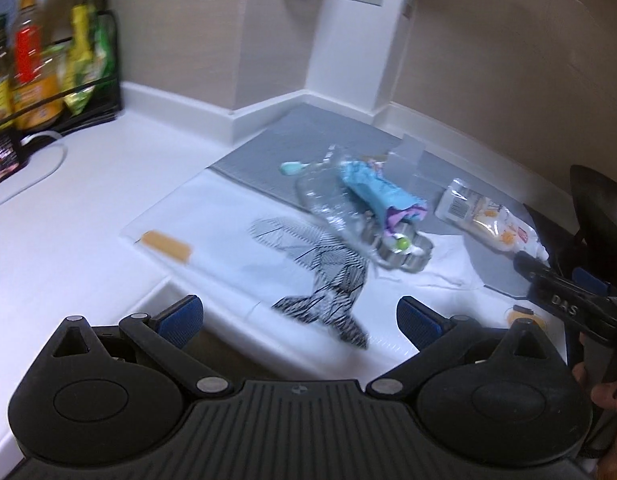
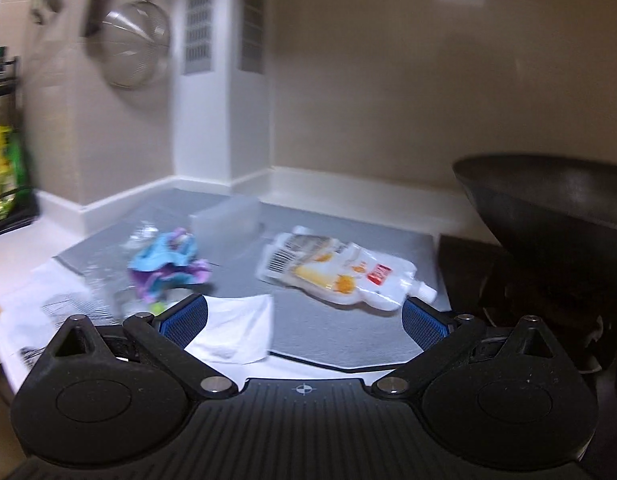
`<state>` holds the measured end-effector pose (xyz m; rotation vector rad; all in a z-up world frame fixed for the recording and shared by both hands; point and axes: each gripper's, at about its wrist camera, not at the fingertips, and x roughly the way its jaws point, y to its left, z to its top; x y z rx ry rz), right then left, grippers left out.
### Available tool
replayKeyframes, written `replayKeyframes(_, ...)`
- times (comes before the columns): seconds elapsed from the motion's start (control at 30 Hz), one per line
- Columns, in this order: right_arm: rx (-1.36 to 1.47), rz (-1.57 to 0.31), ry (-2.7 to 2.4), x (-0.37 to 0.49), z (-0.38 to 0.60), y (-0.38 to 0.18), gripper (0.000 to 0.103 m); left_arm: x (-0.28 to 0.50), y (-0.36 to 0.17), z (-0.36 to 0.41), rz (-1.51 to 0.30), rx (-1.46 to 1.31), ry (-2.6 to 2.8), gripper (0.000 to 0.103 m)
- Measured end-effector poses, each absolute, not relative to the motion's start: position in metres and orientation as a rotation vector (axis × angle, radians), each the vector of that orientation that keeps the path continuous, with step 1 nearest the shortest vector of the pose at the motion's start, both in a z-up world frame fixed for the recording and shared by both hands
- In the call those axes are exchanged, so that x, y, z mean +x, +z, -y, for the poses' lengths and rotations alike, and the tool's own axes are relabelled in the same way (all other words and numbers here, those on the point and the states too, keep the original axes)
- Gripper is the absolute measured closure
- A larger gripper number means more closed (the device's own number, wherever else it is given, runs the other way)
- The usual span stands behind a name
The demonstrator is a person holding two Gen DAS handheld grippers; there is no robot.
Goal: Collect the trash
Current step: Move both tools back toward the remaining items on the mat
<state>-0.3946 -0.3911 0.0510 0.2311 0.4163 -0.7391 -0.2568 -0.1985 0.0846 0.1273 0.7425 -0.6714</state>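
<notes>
White kitchen counter (image 1: 88, 216), grey mat (image 2: 348, 320) in corner as landmark. On mat: white squeeze pouch with orange print (image 2: 340, 276); crushed clear plastic bottle with blue-purple label (image 1: 360, 204) at mat's left edge, partly on white patterned plastic bag (image 1: 236, 240). Left gripper (image 1: 300, 320) open, empty. Right gripper (image 2: 304, 320) open, empty, near pouch.

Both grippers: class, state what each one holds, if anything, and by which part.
Nothing is held. The left gripper and right gripper both have jaws wide open and empty, above the counter; the spouted pouch lies free on the grey mat.
</notes>
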Motion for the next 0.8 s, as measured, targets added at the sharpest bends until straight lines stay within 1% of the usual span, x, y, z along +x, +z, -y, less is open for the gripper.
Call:
replayKeyframes(0.1, 0.274, -0.423, -0.719, -0.393, 0.401, 0.043, 0.000, -0.250, 0.087, 0.219, -0.721, 0.149, -0.676, 0.000)
replayKeyframes(0.23, 0.259, -0.435, -0.697, -0.388, 0.404, 0.034, 0.000, -0.232, 0.093, 0.239, -0.686, 0.135, -0.625, 0.000)
replayKeyframes(0.47, 0.275, -0.440, -0.636, -0.374, 0.408, 0.035, 0.000, -0.187, 0.103, 0.262, -0.724, 0.037, -0.597, 0.000)
replayKeyframes(0.6, 0.284, -0.435, -0.560, -0.357, 0.408, 0.037, 0.000, -0.167, 0.119, 0.287, -0.654, 0.027, -0.590, 0.000)
replayKeyframes(0.7, 0.268, -0.440, -0.452, -0.338, 0.404, 0.033, 0.000, -0.153, 0.128, 0.316, -0.602, 0.085, -0.608, 0.000)
replayKeyframes(0.8, 0.205, -0.459, -0.359, -0.321, 0.397, 0.029, 0.000, -0.140, 0.129, 0.339, -0.588, 0.134, -0.628, 0.000)
